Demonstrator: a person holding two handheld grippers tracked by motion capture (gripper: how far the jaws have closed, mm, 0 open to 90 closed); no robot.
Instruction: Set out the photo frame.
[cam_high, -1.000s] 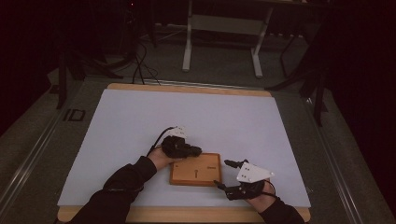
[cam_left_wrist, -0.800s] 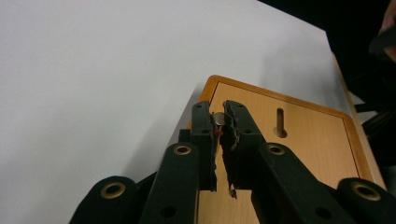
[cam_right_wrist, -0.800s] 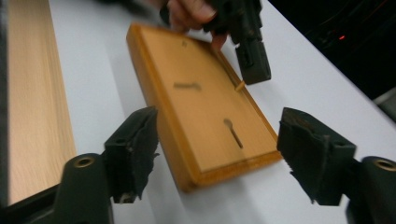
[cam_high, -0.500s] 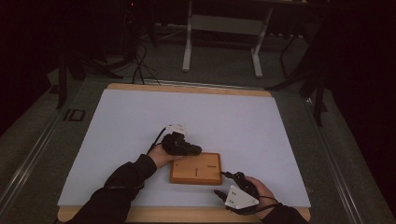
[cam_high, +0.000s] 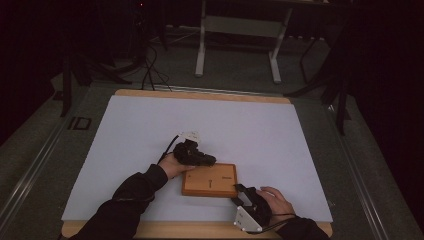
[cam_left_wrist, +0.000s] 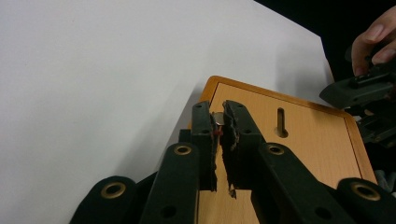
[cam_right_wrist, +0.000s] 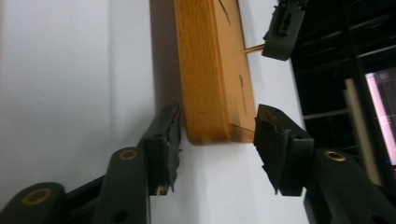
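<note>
One wooden block (cam_high: 209, 179), flat and rectangular, lies at lower centre of the high view on the white sheet (cam_high: 150, 125) that covers the table (cam_high: 200, 94). It has two narrow slots in its top face, plus a thin wooden peg (cam_right_wrist: 253, 48) standing out of that face, upper right of the right gripper view.

Left gripper (cam_high: 199, 157): fingers (cam_left_wrist: 204, 126) clenched on a small item at the block's upper-left corner; what it is cannot be told for certain, probably another peg or pin.

Right gripper (cam_high: 248, 199): at the block's lower-right corner, its jaws have just been closing. The block's end sits between the fingers (cam_right_wrist: 164, 140), which stand just off its faces, not yet pressing.

Handling, as a judgement: solid wood, stiff, moderately heavy for its size, varnished and so somewhat slippery. Not fragile, though the peg could snap if knocked. Best hold is across the thickness at an end or corner, well clear of slots and peg.

Count: one block, two slots, one peg seen, two grippers.
</note>
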